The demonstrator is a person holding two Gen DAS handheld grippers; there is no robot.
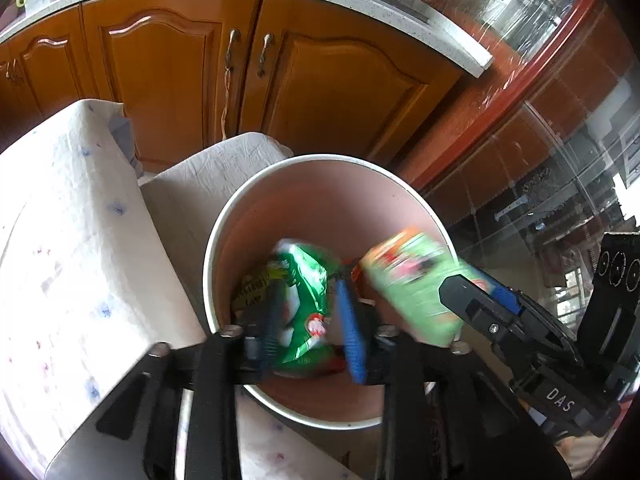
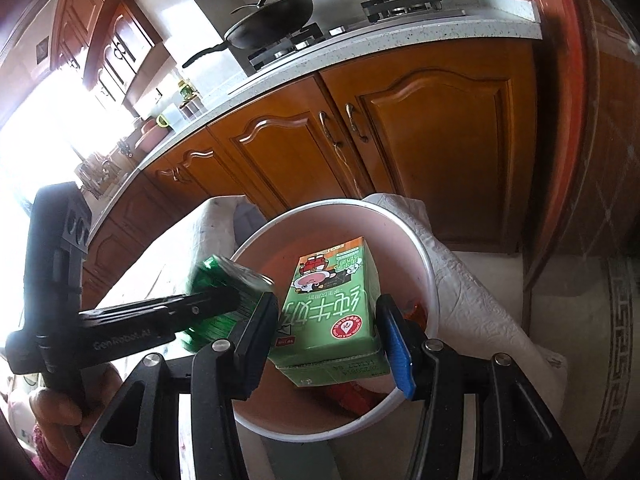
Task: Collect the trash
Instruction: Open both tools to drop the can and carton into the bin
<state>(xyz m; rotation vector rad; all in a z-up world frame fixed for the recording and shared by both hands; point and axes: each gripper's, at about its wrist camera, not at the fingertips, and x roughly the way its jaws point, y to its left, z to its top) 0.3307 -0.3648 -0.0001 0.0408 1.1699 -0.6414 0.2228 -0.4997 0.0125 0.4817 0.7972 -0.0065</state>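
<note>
Left tongs (image 1: 312, 316) spread, green snack bag (image 1: 304, 292) loose between pads, over pink bin (image 1: 320, 168). Right tongs (image 2: 326, 336) pinching milk carton (image 2: 332, 312) above bin. Both drops pending; wrappers already inside.

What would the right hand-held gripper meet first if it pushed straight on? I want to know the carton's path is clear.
Probably the inner wall of the pink bin: the right hand-held gripper holds the green milk carton over its mouth, pointing down into it. Depth is unclear.
</note>
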